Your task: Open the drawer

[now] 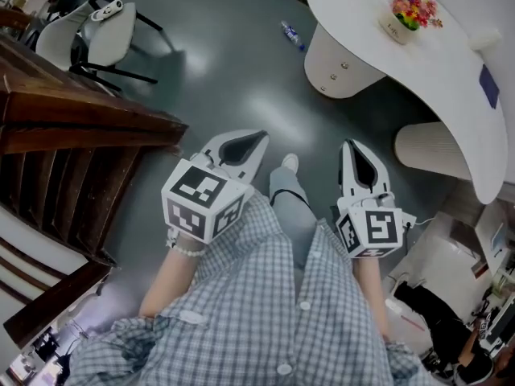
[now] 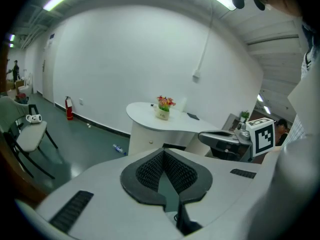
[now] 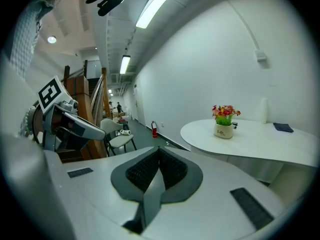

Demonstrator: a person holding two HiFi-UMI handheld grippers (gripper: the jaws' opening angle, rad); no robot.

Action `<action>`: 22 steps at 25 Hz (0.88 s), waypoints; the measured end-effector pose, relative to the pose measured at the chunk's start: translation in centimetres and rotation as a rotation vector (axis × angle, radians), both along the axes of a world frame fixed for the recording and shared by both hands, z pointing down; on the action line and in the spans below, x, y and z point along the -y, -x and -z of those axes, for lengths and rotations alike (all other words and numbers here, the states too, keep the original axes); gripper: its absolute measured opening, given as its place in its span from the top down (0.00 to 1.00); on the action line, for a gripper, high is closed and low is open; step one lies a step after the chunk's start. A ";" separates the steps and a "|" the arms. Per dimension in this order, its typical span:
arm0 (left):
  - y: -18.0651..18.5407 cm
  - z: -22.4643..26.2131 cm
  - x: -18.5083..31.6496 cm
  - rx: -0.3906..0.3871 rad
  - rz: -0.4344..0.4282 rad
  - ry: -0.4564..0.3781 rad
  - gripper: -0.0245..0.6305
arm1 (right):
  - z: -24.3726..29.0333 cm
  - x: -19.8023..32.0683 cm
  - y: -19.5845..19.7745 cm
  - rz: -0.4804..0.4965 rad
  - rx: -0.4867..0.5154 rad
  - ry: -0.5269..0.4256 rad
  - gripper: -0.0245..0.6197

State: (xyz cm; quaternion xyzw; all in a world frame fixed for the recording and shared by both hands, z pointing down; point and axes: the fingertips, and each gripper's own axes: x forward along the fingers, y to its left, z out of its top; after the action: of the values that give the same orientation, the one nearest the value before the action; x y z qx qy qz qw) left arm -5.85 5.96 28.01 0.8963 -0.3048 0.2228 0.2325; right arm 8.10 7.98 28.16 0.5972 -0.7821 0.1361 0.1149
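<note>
The fingers [image 2: 147,171] of the left gripper [image 2: 163,151] are drawn together so that the ribbed pads meet at the tips, with nothing between them; the fingers [image 3: 142,170] of the right gripper [image 3: 159,149] are likewise closed on nothing. In the head view we see both grippers held side by side at waist level above the dark floor [image 1: 233,71], in front of a checked shirt [image 1: 273,296]. We cannot identify a drawer with certainty. The likeliest location is the rounded pedestal [image 1: 334,51] beneath the white table [image 1: 434,71], which carries a row of small round knobs [image 1: 344,65] — we judge these to be drawer or door pulls. The table top bears a flower pot [image 1: 400,24]. The pedestal stands well apart from both grippers, ahead and to the right. We therefore rate the task as not yet begun: no pull is touched and no front stands open. What remains is the approach, the parting of one pair of fingers, the grasp of a knob and the pull.
</note>
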 end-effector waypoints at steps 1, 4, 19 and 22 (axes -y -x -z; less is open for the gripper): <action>-0.1 0.1 0.8 0.000 0.015 0.000 0.96 | 0.1 1.0 -0.2 0.016 0.000 0.001 0.95; -0.3 0.3 3.1 0.001 0.061 0.003 0.96 | 0.2 3.9 -0.5 0.058 0.001 0.002 0.95; -2.7 -0.5 10.9 0.003 0.139 0.028 0.96 | -1.7 11.0 -4.8 0.071 0.045 0.046 0.95; -3.1 -0.7 11.7 0.007 0.120 0.032 0.96 | -2.2 11.3 -4.6 0.059 0.049 0.060 0.95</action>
State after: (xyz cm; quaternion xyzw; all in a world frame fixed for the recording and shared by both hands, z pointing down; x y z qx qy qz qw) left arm -2.78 -5.73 28.69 0.8719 -0.3550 0.2163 0.2589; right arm 12.69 -3.30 30.39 0.5668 -0.7974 0.1708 0.1173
